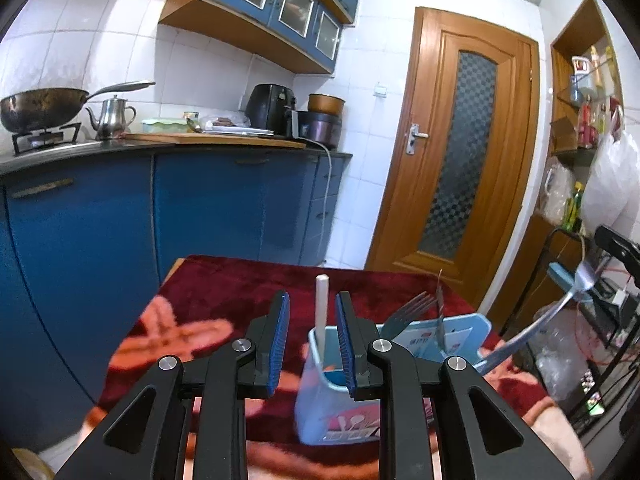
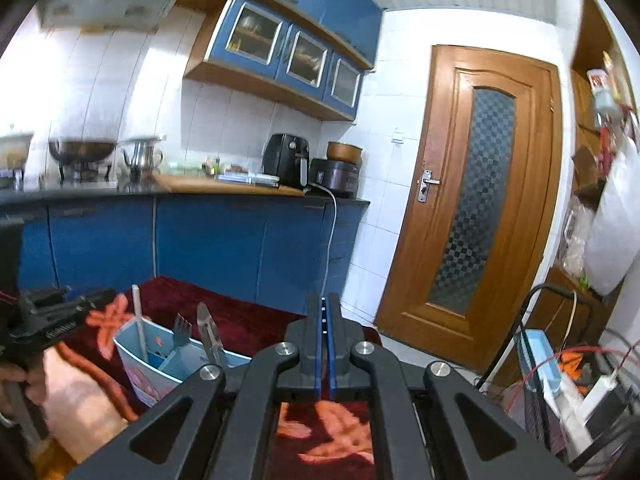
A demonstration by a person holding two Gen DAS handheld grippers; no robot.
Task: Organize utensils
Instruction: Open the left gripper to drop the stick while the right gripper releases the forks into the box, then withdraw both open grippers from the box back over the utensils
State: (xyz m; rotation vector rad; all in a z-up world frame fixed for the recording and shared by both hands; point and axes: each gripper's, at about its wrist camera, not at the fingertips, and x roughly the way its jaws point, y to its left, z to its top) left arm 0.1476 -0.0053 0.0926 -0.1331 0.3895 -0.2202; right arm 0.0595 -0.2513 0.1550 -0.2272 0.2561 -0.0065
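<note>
A light blue utensil holder (image 1: 336,404) stands on the dark red floral cloth (image 1: 216,296). A white stick (image 1: 321,304), a fork (image 1: 412,310) and a thin blade (image 1: 440,304) stand upright in it. My left gripper (image 1: 313,296) is open just above the holder's near compartment; the white stick rises in the gap, clear of both blue pads. At the right, my right gripper (image 1: 576,276) is shut on a second fork (image 1: 532,332) near its head, and the handle slants down toward the holder's right end. In the right wrist view that gripper (image 2: 325,296) shows pressed pads, with the holder (image 2: 160,376) to its lower left.
Blue kitchen cabinets (image 1: 208,208) and a counter with a wok (image 1: 40,106), a kettle and appliances lie behind the table. A wooden door (image 1: 452,168) is at the back right. A black wire cart (image 2: 560,364) with cables stands by the table's right edge. A hand (image 2: 16,380) holds the left gripper.
</note>
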